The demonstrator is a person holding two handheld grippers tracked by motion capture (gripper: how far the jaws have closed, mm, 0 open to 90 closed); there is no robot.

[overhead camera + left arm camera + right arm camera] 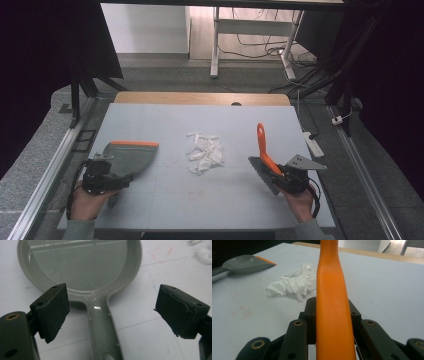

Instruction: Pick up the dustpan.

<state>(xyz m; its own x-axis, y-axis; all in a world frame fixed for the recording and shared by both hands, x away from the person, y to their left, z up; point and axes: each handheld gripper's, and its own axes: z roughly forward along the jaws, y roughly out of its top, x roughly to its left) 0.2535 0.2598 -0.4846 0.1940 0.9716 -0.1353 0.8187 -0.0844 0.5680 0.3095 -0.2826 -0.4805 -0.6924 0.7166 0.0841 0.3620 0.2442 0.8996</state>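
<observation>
On the pale grey table top (pixel 165 200) in front of you lie the pieces of a sweeping job. Your right gripper (pixel 287 179) sits near the right edge of the table, and its jaws are pinched tight on the orange plastic handle of a small hand brush (pixel 262 145). In the right gripper view that orange handle (pixel 332 302) runs straight up between the black jaws and away from the camera. From above, the handle slants up and toward the far side of the table, while the brush's grey head (pixel 262 172) lies low, just beside your gripper, close to the table surface.

Your left gripper (pixel 102 177) is at the left side of the table, with its jaws spread wide. They hold nothing. In the left gripper view the grey plastic dustpan with an orange lip (pixel 82 270) lies flat on the table, and its narrow grey stem (pixel 102 332) runs between the two open pads (pixel 52 310) without either pad touching it. From above, the dustpan (pixel 127 155) has its orange edge turned toward the far side of the table.

Between your two hands, near the middle of the table, sits a small heap of crumpled white paper scraps (pixel 204 151), well apart from both the dustpan and the brush.
</observation>
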